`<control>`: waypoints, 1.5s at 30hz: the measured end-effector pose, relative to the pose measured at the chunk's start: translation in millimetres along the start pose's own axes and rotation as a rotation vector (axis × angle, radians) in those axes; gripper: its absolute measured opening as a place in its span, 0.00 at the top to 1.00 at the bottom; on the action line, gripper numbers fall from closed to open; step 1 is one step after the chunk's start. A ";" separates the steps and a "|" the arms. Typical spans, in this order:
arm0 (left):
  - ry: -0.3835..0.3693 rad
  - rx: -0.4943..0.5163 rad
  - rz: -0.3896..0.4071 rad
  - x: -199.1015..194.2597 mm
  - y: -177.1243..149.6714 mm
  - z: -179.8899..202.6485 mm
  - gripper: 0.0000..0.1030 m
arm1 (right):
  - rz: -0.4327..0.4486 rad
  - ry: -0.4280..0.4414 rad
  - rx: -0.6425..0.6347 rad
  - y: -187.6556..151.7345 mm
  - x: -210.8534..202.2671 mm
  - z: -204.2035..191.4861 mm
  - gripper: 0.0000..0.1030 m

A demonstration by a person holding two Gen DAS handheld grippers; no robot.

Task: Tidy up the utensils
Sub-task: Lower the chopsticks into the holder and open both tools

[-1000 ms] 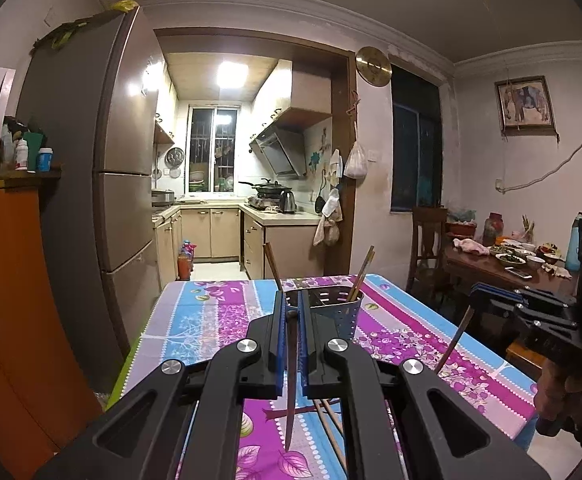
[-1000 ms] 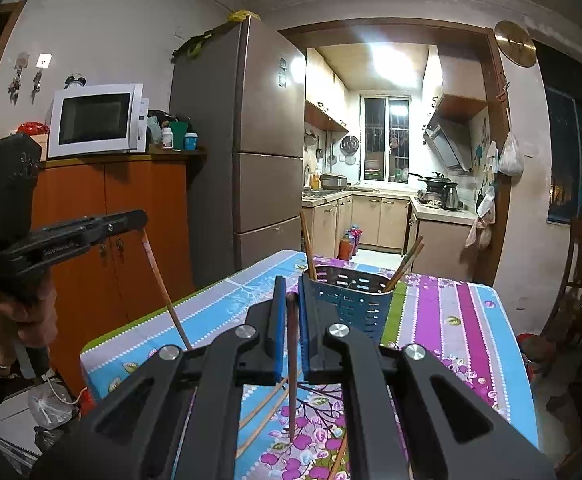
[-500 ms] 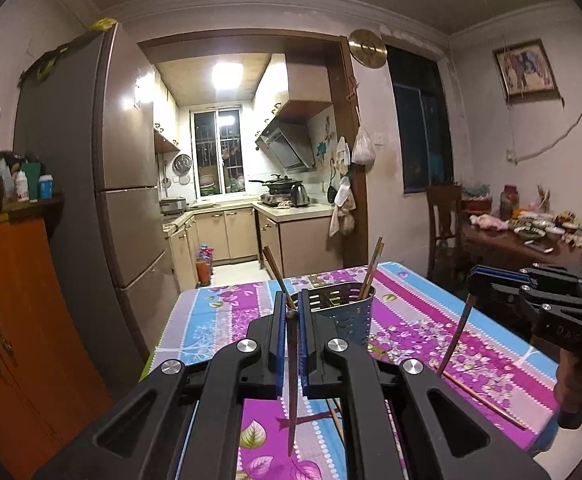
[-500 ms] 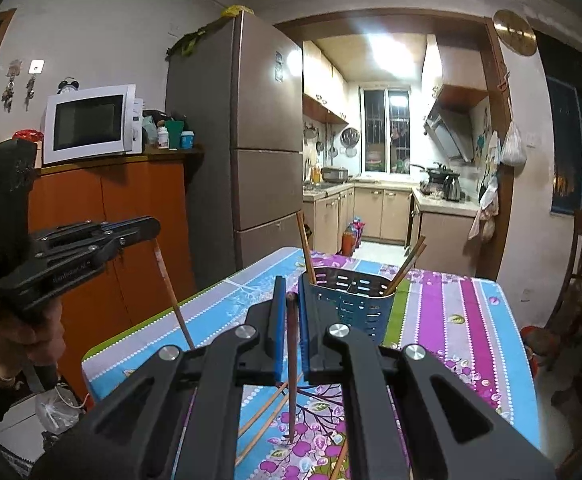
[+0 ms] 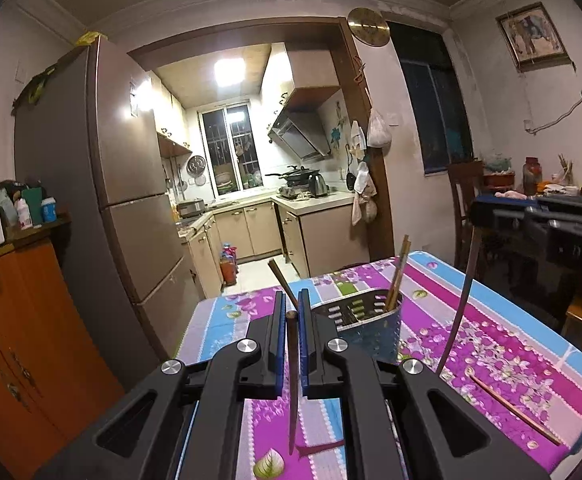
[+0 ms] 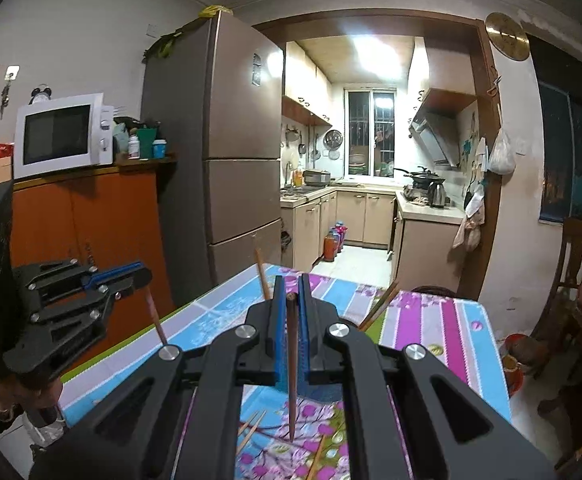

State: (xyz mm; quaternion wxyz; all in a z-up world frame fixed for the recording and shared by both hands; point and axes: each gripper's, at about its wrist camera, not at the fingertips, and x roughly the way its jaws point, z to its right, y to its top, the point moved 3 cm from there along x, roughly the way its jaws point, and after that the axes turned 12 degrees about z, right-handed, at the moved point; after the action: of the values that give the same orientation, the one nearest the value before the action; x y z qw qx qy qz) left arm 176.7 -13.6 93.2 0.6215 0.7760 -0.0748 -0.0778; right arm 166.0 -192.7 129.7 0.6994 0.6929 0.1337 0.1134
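Seen from the left wrist, my left gripper (image 5: 289,312) is shut on a dark chopstick (image 5: 292,380) that hangs point down between the blue pads. Just beyond and to the right stands a perforated metal utensil holder (image 5: 365,328) with chopsticks (image 5: 397,272) leaning in it. At the right edge, my right gripper (image 5: 487,212) grips a second dark chopstick (image 5: 457,308) above the table. In the right wrist view, the right gripper (image 6: 289,292) is shut on its chopstick (image 6: 291,360). The holder is mostly hidden behind it. The left gripper (image 6: 139,276) is at the left.
The table wears a floral purple and blue cloth (image 5: 511,352). Loose chopsticks lie on it (image 5: 511,408) (image 6: 251,428). A fridge (image 6: 227,160) and an orange cabinet (image 6: 91,220) with a microwave (image 6: 63,134) stand to the left. A chair (image 5: 463,208) and a laden table are on the right.
Both grippers have moved while keeping their chopsticks. The holder has slid right and grown larger in the left view. It has sunk behind the fingers in the right view.
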 end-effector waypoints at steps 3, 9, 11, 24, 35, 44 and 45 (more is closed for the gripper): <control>0.003 0.011 0.005 12.1 8.6 3.4 0.93 | 0.013 -0.016 -0.004 10.0 9.3 7.1 0.95; -0.002 0.031 0.014 31.2 22.8 16.0 0.93 | 0.040 -0.039 -0.008 30.0 25.2 19.5 0.95; -0.005 0.043 0.024 37.0 28.3 20.4 0.93 | 0.048 -0.046 -0.016 36.4 30.3 22.4 0.95; -0.024 -0.040 0.138 85.0 99.8 15.6 0.93 | 0.119 -0.090 -0.016 75.0 55.8 42.5 0.95; -0.048 -0.216 0.204 147.8 113.6 -0.8 0.93 | 0.169 -0.103 0.072 65.4 103.0 61.3 0.95; -0.073 -0.285 0.093 188.7 28.6 -5.5 0.93 | 0.070 -0.128 0.190 -16.5 142.4 77.2 0.95; -0.071 -0.292 0.085 189.0 20.4 -8.2 0.93 | 0.055 -0.129 0.206 -24.5 144.6 79.4 0.95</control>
State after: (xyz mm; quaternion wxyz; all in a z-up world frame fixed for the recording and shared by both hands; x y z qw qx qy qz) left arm 362.7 -50.4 109.6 0.7275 0.6701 -0.1175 -0.0890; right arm 328.4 -217.9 101.1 0.6281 0.7704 0.0804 0.0735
